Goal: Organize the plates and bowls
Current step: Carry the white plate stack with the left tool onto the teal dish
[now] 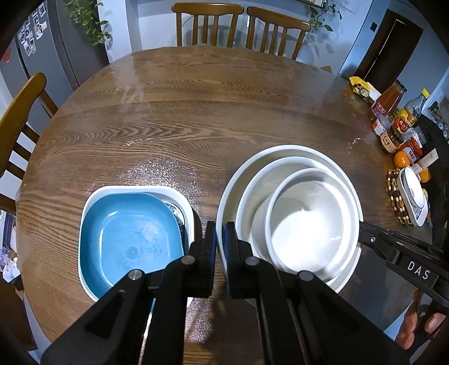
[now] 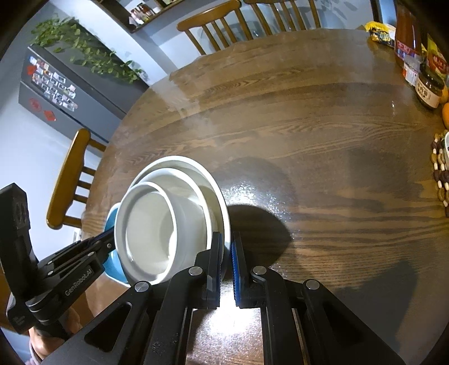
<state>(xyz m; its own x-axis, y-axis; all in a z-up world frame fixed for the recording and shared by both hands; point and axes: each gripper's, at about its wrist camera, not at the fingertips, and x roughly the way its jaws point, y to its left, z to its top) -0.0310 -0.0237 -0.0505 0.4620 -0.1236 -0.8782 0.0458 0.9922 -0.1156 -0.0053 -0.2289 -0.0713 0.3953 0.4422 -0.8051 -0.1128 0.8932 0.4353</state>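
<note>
Bowls, three white ones nested (image 1: 294,213), are sitting low in the centre-right of the left wrist view, and both grippers are clenched on the outermost bowl's rim from opposite sides. At the bottom of that view the left gripper (image 1: 220,238) is pinching the rim's near-left edge, its jaws nearly together with only the thin wall between them. In the right wrist view the right gripper (image 2: 226,252) is biting the rim at lower centre, blue pads pressed on the white edge. The stack seems to be hanging just clear of the table (image 1: 196,112), though the fisheye makes that gap hard to judge.

Doing this step well means keeping both hands rising together and level, since the two inner bowls are lying loose and off-centre, crowded toward one side, and any tilt is likely to be sliding them further. Both grips are shallow rim pinches, so slow, even travel is safer than speed.

Just left of the stack in the left wrist view, a blue plate (image 1: 129,235) is resting inside a white square dish (image 1: 190,207); the bowls are needing clearance from that dish's rim. Farther off at the right edge, jars and bottles (image 1: 393,123) are crowding the table, and chairs (image 1: 207,25) are standing beyond its far side.
</note>
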